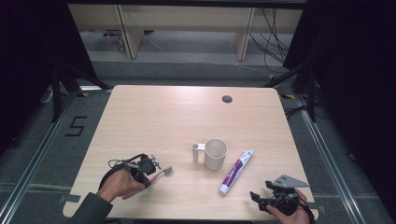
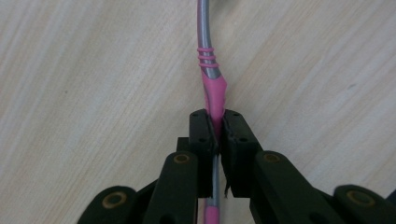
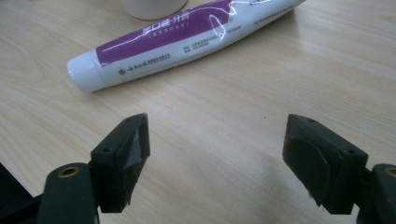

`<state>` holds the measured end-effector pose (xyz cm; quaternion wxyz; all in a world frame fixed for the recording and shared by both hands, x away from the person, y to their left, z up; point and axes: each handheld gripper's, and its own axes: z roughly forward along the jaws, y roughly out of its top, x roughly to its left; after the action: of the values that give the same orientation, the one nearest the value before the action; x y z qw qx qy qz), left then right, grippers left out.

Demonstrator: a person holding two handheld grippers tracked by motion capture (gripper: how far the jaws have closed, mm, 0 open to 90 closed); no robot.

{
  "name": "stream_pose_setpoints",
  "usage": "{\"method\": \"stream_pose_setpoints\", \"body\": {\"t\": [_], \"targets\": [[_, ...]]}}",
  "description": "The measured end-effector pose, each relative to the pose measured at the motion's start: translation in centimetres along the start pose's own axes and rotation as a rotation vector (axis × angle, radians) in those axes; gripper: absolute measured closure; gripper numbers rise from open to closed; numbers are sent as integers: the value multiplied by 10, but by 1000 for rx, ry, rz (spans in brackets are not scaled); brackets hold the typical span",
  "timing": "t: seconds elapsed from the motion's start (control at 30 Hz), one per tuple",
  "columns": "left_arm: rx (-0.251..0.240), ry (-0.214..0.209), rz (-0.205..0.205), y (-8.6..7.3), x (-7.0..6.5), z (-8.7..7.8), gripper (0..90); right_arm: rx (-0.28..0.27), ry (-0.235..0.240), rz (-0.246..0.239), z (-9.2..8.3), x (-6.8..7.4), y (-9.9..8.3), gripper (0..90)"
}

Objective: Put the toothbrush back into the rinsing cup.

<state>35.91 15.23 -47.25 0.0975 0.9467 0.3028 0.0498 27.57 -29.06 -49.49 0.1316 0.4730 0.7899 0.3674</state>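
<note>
- Light wood-grain table with rounded corners (image 1: 140,121), sitting square in the middle.
- Small round dark cable hole (image 1: 227,99) near the table's far edge, right of centre.
- Black "5" marking (image 1: 76,126) on the grey floor, left of the table.
- Black cables (image 1: 273,42) hanging at the back right, beside pale wooden panels (image 1: 128,32).

Loads of bare desk (image 1: 154,116) across the far half. Nearer, cup (image 1: 215,153) and toothpaste tube (image 1: 236,171) just beside it block the middle; open lanes either side.
</note>
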Motion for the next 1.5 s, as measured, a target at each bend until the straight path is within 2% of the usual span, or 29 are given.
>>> {"method": "stream_pose_setpoints", "body": {"t": [0.03,0.23,0.27,0.3,0.33,0.4,0.43,0.53,0.6,0.63,0.67,0.7,0.73,0.77,0.87,0.9,0.93,0.97,1.0,1.07,1.1,1.13,1.17,1.27,1.3,1.37,1.43,1.47,1.5], "targets": [[-8,-17,-2,-1,2,-2,824,-6,-4,-9,0,-1,0,240],[-128,-31,-11,-3,9,-15,824,-8,-6,-11,0,-1,0,240],[-160,-22,-24,-3,9,-17,824,-4,-1,-4,0,-1,0,240],[-183,-1,-19,-3,10,-20,824,-13,-10,-34,0,-3,0,240],[-206,17,-30,-4,12,-21,824,-3,-2,1,0,0,0,240],[-245,37,-54,-4,15,-23,824,-3,-3,-1,0,-1,0,240],[-262,39,-59,-5,17,-24,824,-8,-6,-11,0,-1,0,239],[-324,56,-84,-6,21,-24,824,-5,-4,-3,0,-1,0,239],[-357,46,-99,-6,23,-23,824,0,1,9,0,0,0,239],[-373,56,-104,-6,24,-23,824,-12,-11,-30,0,-3,0,239],[-395,65,-114,-5,26,-22,824,-15,-11,-34,0,-3,0,239],[-404,63,-111,-4,27,-23,824,-5,-2,1,0,-1,0,239],[-431,73,-126,-4,28,-22,824,-7,-8,-3,0,-1,0,239],[-475,89,-159,-3,27,-21,824,-7,-7,-5,1,-1,0,239],[-542,125,-157,-4,31,-26,824,-6,1,0,1,-1,0,239],[-591,139,-171,-3,31,-26,824,-5,0,3,1,-1,0,239],[-632,160,-184,-3,30,-27,824,-12,-2,-20,1,-3,0,239],[-639,174,-185,-3,31,-28,824,-4,0,1,1,-1,0,239],[-667,173,-180,-4,31,-28,824,-9,-7,-25,1,-3,0,239],[-708,169,-192,-3,29,-28,824,-15,-9,-33,1,-3,0,239],[-765,163,-230,-1,27,-27,824,-14,-9,-31,1,-3,0,239],[-777,163,-232,-1,27,-27,824,-13,-9,-29,1,-3,0,239],[-813,164,-242,0,25,-26,824,-10,-9,-24,1,-3,0,239],[-874,153,-262,2,21,-27,824,-15,-13,-24,1,-4,0,239],[-897,134,-265,3,21,-27,824,-17,-14,-29,1,-4,0,239],[-931,145,-273,5,19,-28,824,-13,-8,-17,3,-3,-1,239],[-979,130,-279,8,17,-28,824,-21,-1,-28,2,-4,0,239],[-987,118,-275,9,16,-29,824,-17,-18,-21,2,-4,0,239],[-992,104,-272,11,16,-30,824,-23,-13,-28,3,-4,0,239]]}}
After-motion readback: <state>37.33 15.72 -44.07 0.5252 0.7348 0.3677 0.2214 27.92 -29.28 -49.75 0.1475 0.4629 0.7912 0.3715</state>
